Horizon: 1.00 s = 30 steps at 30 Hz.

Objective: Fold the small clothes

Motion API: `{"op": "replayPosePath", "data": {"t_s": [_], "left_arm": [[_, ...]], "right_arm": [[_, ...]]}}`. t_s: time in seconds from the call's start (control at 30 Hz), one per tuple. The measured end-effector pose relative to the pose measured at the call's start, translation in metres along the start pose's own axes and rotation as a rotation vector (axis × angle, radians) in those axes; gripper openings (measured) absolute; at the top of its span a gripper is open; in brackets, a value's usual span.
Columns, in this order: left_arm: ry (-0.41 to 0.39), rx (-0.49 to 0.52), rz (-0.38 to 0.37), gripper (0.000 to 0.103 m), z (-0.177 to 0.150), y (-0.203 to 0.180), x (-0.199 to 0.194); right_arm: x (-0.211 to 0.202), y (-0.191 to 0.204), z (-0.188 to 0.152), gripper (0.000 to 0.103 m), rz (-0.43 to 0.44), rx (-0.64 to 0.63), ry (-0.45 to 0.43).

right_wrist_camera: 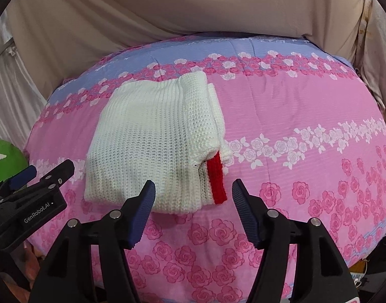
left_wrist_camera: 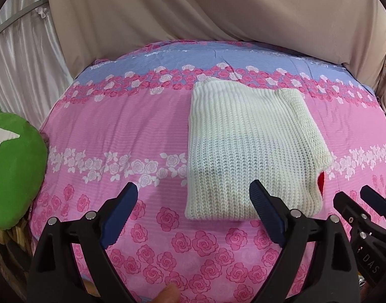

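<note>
We see a cream rib-knit sweater point(left_wrist_camera: 246, 146), folded into a rectangle with a red stripe point(right_wrist_camera: 215, 179), lying on the rose-print bedspread point(left_wrist_camera: 117, 131). Left tool point(left_wrist_camera: 194, 193) and right tool point(right_wrist_camera: 193, 189) gape apart, both empty.

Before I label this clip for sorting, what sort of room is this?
Most likely a bedroom: the folded white knit garment lies on a rose-print bedspread, a green plush cushion sits at its edge, and draped beige cloth hangs behind.
</note>
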<state>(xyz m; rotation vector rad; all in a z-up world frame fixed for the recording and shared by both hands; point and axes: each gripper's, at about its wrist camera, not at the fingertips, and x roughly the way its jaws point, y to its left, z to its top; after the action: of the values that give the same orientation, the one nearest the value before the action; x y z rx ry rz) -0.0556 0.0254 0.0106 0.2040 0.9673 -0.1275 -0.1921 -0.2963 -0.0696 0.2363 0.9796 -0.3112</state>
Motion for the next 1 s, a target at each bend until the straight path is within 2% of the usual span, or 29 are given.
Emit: {"op": "replayPosePath", "data": {"t_s": [0.7,1.0], "left_arm": [[0.023,-0.014,0.041,0.088,-0.027,0.006,0.004],[0.051,-0.034,0.033,0.088,-0.036,0.009,0.013]], "right_arm": [[-0.005,0.013,-0.017,0.063,-0.021,-0.042,-0.021],[0.000,0.013,-0.021,0.063,-0.037,-0.037,-0.014]]}}
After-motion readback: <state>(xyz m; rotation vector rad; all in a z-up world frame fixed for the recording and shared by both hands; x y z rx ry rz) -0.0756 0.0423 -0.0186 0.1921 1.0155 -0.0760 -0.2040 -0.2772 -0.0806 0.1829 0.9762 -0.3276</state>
